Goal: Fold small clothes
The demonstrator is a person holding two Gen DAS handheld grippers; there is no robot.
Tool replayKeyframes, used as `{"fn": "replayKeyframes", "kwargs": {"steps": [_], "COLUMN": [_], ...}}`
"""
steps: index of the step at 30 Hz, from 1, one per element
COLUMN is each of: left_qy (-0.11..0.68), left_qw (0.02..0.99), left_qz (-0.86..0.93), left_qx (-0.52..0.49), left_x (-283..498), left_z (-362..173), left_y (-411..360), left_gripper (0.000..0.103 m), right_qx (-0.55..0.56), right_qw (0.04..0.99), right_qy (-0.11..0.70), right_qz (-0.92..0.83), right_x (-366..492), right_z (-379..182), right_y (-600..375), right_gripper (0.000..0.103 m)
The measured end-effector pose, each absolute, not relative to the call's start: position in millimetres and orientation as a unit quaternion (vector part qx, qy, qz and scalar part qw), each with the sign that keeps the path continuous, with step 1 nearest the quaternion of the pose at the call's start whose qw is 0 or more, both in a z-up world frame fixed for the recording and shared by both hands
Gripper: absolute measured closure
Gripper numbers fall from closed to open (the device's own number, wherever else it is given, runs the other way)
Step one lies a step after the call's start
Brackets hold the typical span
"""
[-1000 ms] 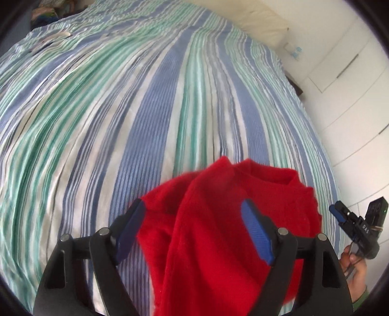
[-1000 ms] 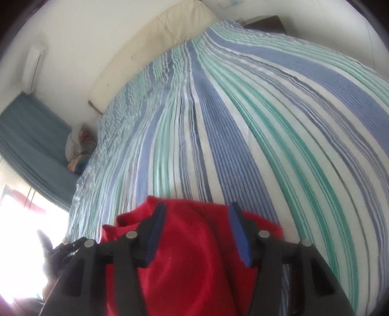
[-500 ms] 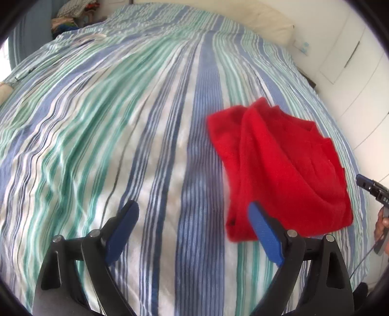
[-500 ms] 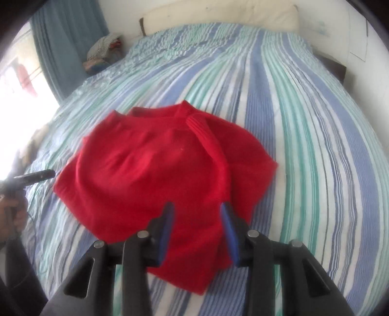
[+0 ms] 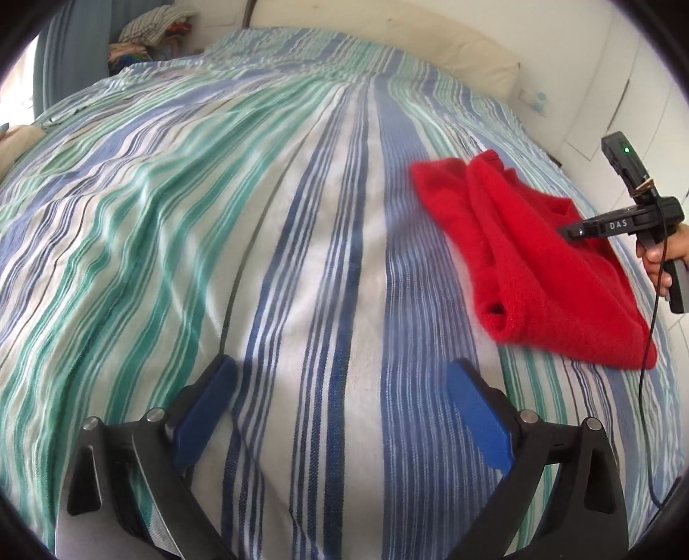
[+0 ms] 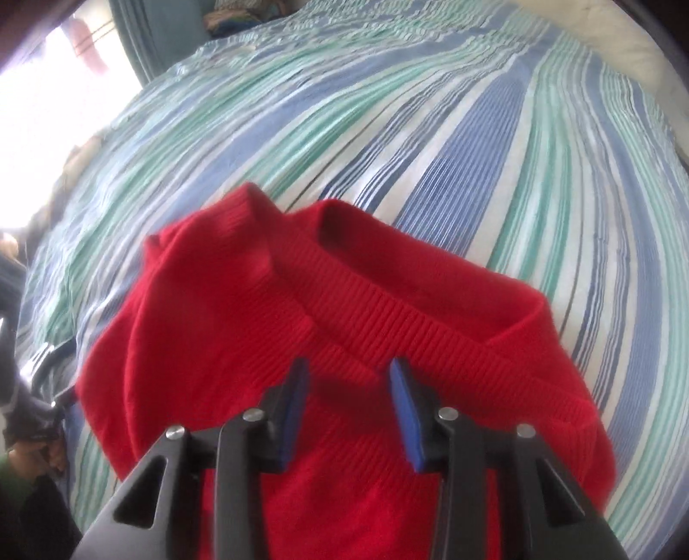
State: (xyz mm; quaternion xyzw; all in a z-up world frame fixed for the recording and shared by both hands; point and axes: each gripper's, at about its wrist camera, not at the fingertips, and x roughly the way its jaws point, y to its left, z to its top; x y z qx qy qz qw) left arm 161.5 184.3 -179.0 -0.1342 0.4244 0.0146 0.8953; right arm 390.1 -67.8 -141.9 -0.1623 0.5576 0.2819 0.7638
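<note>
Bedroom conditions: a bed [image 5: 267, 241] under a blue, green and white striped cover served as the work surface, with white cupboard fronts along one side and a curtained window on the other.

The red sweater [image 5: 547, 262] lay flat on the cover near the bed's cupboard-side edge, well short of the pillow end. It appeared doubled lengthwise, with a sleeve laid along the body and the cuff opening facing the foot of the bed. In the right wrist view the ribbed neckband [image 6: 413, 301] lay uppermost and open, and the layers sat unevenly, with soft ridges in the knit.

The right tool [image 6: 349, 405] pointed steeply down over the sweater just below the neckband. Its jaws were closing, with red knit showing in the gap between them. The pads [image 6: 405, 409] did not yet appear to press on the fabric; no firm hold could be confirmed.

The left tool [image 5: 340, 413] hung over bare striped cover, apart from the sweater, its jaws opening to a wide spread with nothing between them.

Assessment: the first lengthwise fold appeared to be in place. Judged outstanding were at least one crosswise fold and smoothing of the edges. A heap of other textiles [image 5: 150, 34] sat beyond the far corner of the bed; whether it belonged to the job could not be determined.
</note>
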Motion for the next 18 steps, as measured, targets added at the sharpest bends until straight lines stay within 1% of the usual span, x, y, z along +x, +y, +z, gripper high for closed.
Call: {"fn": "replayKeyframes", "kwargs": {"steps": [1,2,4,6,8,10,12,14,16,17,18], "left_qy": [0.425,0.425,0.425,0.425,0.424,0.422,0.42,0.42,0.421,0.421,0.421], "left_qw": [0.896,0.896,0.896,0.897,0.897,0.898,0.899,0.899,0.898,0.898,0.898], "left_qz": [0.014,0.014,0.017,0.019,0.019,0.018,0.017,0.015,0.015,0.016,0.016], "left_qx": [-0.131,-0.128,-0.125,-0.122,-0.121,-0.122,-0.125,-0.126,-0.125,-0.124,-0.124], "left_x": [163.0,164.7,164.8,163.9,163.2,161.8,161.1,161.5,161.8,161.7,161.6], "left_z": [-179.3,-180.2,-181.6,-182.4,-182.6,-183.2,-183.6,-183.9,-183.9,-183.9,-183.9], "left_y": [183.1,180.9,180.1,179.4,179.0,179.3,180.0,180.8,180.4,180.1,179.9], "left_gripper": [0.003,0.002,0.001,0.001,0.001,0.001,0.001,0.001,0.001,0.001,0.001], "right_qx": [-0.19,-0.218,-0.221,-0.208,-0.195,-0.197,-0.192,-0.172,-0.149,-0.14,-0.13], "right_qw": [0.755,0.753,0.763,0.791,0.813,0.821,0.816,0.817,0.83,0.837,0.846], "right_qy": [0.563,0.558,0.542,0.511,0.491,0.489,0.507,0.518,0.502,0.494,0.48], "right_qz": [0.278,0.274,0.274,0.264,0.244,0.22,0.2,0.189,0.19,0.19,0.19], "right_x": [389.3,388.2,388.7,390.6,395.9,402.5,405.9,405.7,397.6,393.4,386.8], "right_z": [-146.4,-146.4,-134.5,-116.1,-109.1,-119.5,-140.9,-150.1,-141.6,-135.2,-126.9], "right_y": [-67.3,-65.7,-67.8,-70.1,-73.4,-73.4,-76.3,-85.8,-95.5,-96.9,-102.5], "right_gripper": [0.08,0.1,0.1,0.1,0.1,0.1,0.099,0.094,0.085,0.069,0.048]}}
